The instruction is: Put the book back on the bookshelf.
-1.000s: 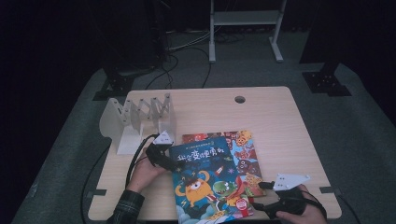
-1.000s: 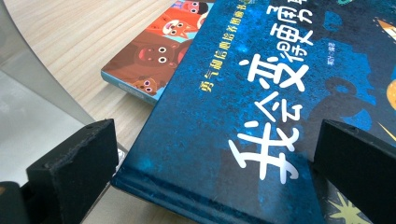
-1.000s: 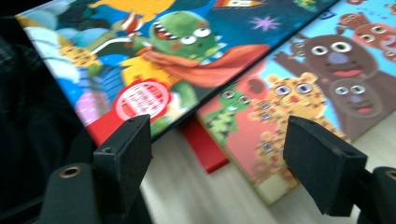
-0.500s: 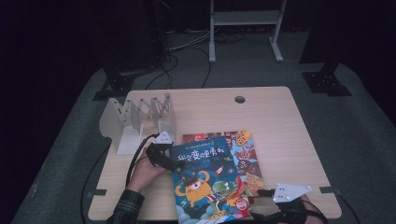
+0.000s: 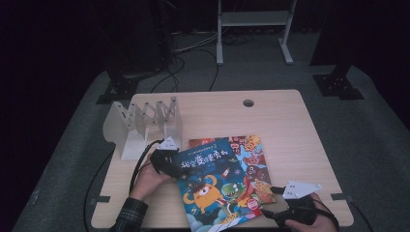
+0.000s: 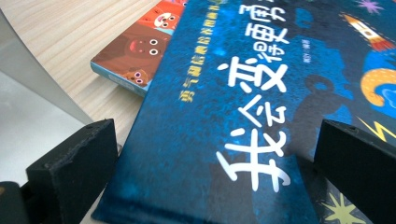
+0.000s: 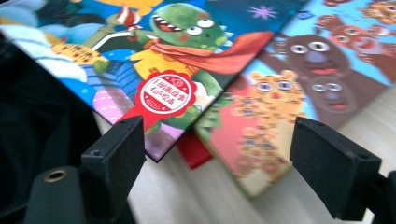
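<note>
A dark blue picture book [image 5: 212,186] with a cartoon monster and dinosaur lies on top of a bright animal-face book [image 5: 249,157] near the table's front edge. My left gripper [image 5: 173,166] is at the blue book's upper left corner. In the left gripper view it [image 6: 215,172] stands open, with the blue cover [image 6: 243,116] running between the jaws. My right gripper [image 5: 271,201] is at the books' lower right corner. It [image 7: 224,163] is open too, facing the blue book's corner with a red seal [image 7: 166,95], a red edge [image 7: 194,151] below it, and the animal book [image 7: 280,112].
A white accordion-style book rack [image 5: 145,123] stands on the wooden table [image 5: 290,125] at the left, just behind my left hand. A round cable hole [image 5: 248,103] sits near the far edge. The blue book's lower edge reaches the table's front edge.
The right gripper dipped toward the table's near edge and came back a little. The left gripper and the books have stayed put.
</note>
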Demonstrator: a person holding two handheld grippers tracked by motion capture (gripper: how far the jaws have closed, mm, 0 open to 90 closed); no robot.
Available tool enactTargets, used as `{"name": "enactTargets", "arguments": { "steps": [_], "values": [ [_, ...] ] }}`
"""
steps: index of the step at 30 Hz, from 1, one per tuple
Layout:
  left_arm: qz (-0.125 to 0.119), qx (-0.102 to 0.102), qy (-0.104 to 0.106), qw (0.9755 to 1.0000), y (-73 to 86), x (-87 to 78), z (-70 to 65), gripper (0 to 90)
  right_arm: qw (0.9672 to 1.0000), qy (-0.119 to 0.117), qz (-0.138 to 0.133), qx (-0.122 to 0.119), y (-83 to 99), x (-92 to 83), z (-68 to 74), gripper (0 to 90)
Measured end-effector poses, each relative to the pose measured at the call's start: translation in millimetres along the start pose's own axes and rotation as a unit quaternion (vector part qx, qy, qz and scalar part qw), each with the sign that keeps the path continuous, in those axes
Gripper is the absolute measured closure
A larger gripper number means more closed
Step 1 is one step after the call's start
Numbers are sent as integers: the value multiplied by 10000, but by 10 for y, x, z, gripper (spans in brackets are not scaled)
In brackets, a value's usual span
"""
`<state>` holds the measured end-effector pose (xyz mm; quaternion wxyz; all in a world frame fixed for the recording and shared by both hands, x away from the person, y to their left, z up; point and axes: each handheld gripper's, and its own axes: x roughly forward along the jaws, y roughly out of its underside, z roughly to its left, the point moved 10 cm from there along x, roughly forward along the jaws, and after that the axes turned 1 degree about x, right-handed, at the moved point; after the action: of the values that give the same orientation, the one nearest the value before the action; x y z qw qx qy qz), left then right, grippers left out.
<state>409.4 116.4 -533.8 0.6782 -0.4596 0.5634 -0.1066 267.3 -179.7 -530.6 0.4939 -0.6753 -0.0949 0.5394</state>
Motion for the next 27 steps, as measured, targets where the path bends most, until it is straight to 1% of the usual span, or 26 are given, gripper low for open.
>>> {"name": "enactTargets", "arguments": {
  "steps": [1,4,5,6,7,8,9,10,12,14,16,17,19,22,24,26,27],
  "values": [
    [-22,-29,6,10000,0,0,-15,0,10000,33,-4,16,-3,-1,-43,174],
    [-20,-4,25,10000,9,-8,-48,0,9998,138,-93,142,-31,-5,-184,179],
    [-19,1,25,10000,8,-8,-64,0,9995,240,-147,174,-46,-6,-238,217],
    [0,17,39,10000,10,-11,-79,0,9991,343,-192,159,-63,0,-296,218],
    [11,28,44,10000,12,-12,-92,0,9991,335,-186,197,-75,17,-333,218],
    [28,26,37,10000,16,-15,-102,0,9990,355,-170,195,-85,34,-375,239],
    [44,43,40,10000,23,-22,-113,0,9987,475,-66,150,-78,58,-424,246],
    [37,35,54,10000,28,-27,-127,0,9986,507,0,130,-72,99,-454,236],
    [16,31,67,10000,40,-40,-151,0,9989,428,-43,194,-95,132,-491,235],
    [2,24,58,10000,53,-54,-159,0,9988,441,-57,209,-108,130,-522,239],
    [10,32,52,10000,67,-68,-156,0,9989,393,-104,226,-115,104,-518,237],
    [-11,5,51,10000,68,-69,-158,0,9990,358,-123,223,-115,82,-497,235],
    [-1,-20,52,10000,75,-74,-155,0,9992,291,-177,226,-109,35,-444,233],
    [-5,-33,58,10000,79,-75,-153,0,9993,251,-177,202,-59,-24,-355,229],
    [-3,-35,57,10000,79,-75,-153,0,9995,179,-179,163,-27,-57,-282,227],
    [-3,-49,55,10000,80,-75,-153,0,9996,185,-159,120,0,-73,-233,227],
    [-7,-63,63,10000,82,-75,-156,0,9996,243,-117,84,20,-73,-227,225]
  ]
}}
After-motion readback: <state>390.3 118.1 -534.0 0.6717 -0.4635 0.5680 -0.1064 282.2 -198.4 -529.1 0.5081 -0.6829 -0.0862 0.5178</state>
